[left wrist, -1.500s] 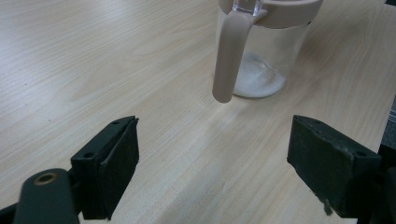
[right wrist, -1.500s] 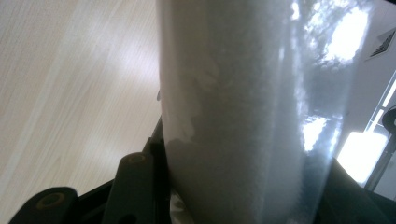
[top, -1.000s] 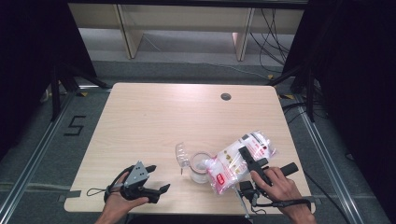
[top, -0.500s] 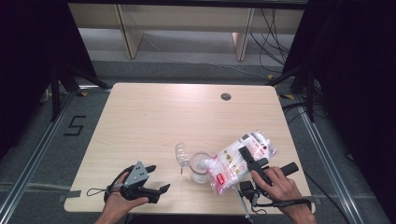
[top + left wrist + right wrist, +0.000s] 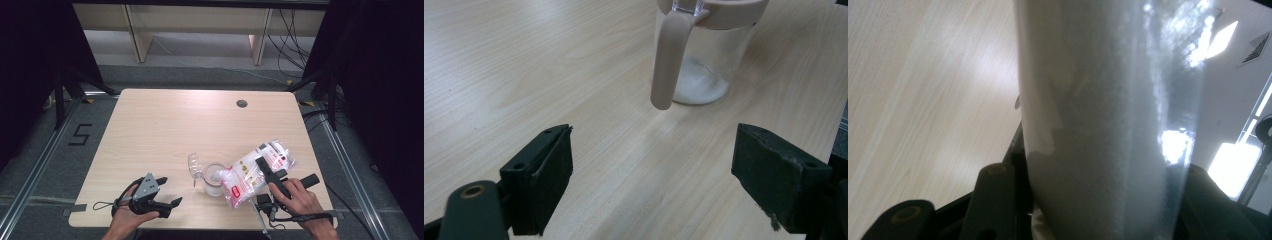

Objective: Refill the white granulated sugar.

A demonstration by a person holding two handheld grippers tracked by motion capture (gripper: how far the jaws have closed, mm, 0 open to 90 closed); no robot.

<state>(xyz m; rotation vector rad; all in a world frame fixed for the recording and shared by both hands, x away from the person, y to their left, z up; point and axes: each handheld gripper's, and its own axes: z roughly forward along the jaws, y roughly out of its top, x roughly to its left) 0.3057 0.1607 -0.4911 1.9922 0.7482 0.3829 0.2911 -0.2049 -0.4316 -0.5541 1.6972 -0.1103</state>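
A clear jar (image 5: 214, 182) with its lid (image 5: 195, 165) flipped open stands near the table's front edge. In the left gripper view the jar (image 5: 704, 65) has a beige rim and handle (image 5: 666, 60) and some white powder at its bottom. A plastic bag of white powder (image 5: 250, 172) lies tilted with its lower end over the jar's mouth. My right gripper (image 5: 261, 164) is shut on this bag (image 5: 1108, 100), which fills the space between its jaws (image 5: 1098, 200). My left gripper (image 5: 171, 190) rests on the table left of the jar, open (image 5: 651, 185) with nothing between its jaws.
The light wooden table (image 5: 165, 125) has a small round dark hole (image 5: 242, 103) near its far edge. Beyond the table stands low shelving (image 5: 200, 22). Dark curtains hang on both sides, and cables run over the floor at the right.
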